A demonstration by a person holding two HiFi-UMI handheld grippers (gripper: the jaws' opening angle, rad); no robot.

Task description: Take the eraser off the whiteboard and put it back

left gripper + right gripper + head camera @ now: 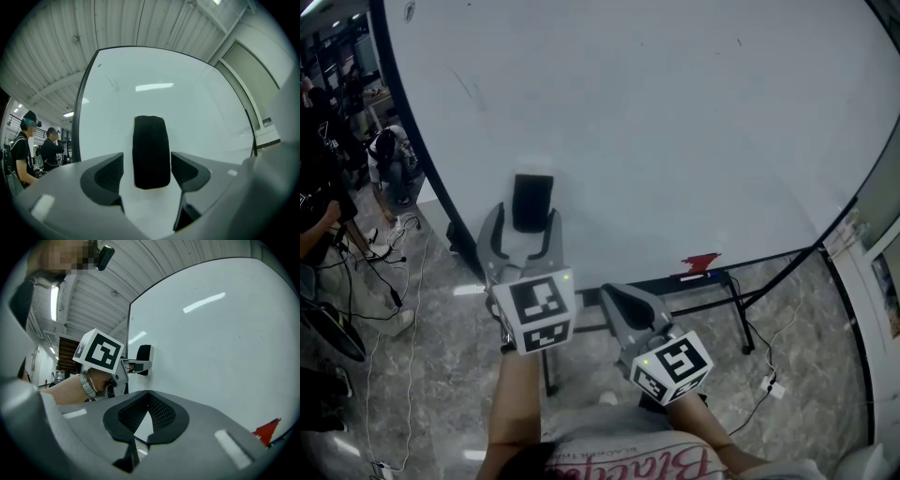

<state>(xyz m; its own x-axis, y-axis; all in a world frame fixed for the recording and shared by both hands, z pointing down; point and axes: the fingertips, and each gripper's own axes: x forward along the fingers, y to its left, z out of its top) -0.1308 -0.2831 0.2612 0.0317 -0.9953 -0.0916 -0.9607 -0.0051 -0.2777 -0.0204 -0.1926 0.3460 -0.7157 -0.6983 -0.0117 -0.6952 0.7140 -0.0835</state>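
The black eraser (pixel 532 201) clings upright to the whiteboard (pixel 675 122). My left gripper (pixel 525 223) reaches up to the board with one jaw on each side of the eraser. In the left gripper view the eraser (pixel 151 152) stands between the pads with a thin gap on both sides, so the left gripper (pixel 149 169) is open. My right gripper (pixel 622 298) hangs lower and to the right, short of the board, shut with nothing in it. The right gripper view shows its own tips (pixel 148 401) meeting, and the eraser (pixel 144 357) and the left gripper's marker cube (pixel 99 351) beyond them.
A red object (pixel 700 262) lies on the board's bottom ledge at the right. The board's black stand (pixel 741 309) spreads over the marble floor. People (pixel 323 216) and cables (pixel 389 281) are at the left.
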